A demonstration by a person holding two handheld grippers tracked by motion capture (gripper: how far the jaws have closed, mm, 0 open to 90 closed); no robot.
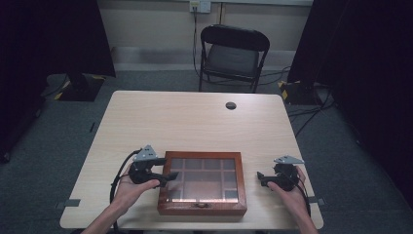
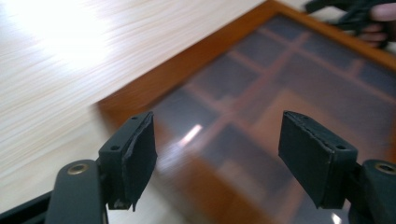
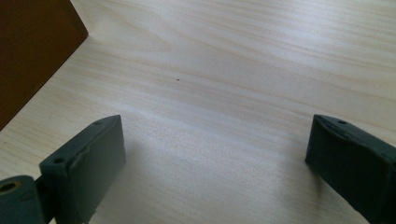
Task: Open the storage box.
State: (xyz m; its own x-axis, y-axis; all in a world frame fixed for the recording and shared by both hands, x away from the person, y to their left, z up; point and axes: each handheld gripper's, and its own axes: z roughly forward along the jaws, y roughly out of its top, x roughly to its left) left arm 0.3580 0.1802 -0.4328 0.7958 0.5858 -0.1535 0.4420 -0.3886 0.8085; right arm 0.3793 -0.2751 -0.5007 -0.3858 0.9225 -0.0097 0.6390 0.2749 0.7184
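Left jaws: left gripper (image 1: 168, 176) stands open, nothing between the black pads; flat rectangular pads, matte, edges frayed (image 2: 140, 154)
Left jaws vs box: tips over the left edge of the wooden box (image 1: 202, 183), above the glass lid; no contact visible
Right jaws: right gripper (image 1: 261, 178) spread wide, empty; dark blocky pads (image 3: 93, 158) over bare desk
Right jaws vs box: well clear of the box's right side; a brown box corner (image 3: 32, 51) shows at upper left in the right gripper view
Box: square, reddish-brown wood frame, smooth glossy finish; tinted glass lid (image 2: 280, 93), reflective, with a grid of wooden dividers beneath; small metal clasp on the near side
Box position: near edge of the desk, between the two grippers, lid closed flat
Desk (image 1: 195, 117): light wood-grain laminate, rounded corners, round cable hole (image 1: 231, 105) near the far edge
Beyond: black folding chair (image 1: 233, 56) behind the desk, grey carpet floor
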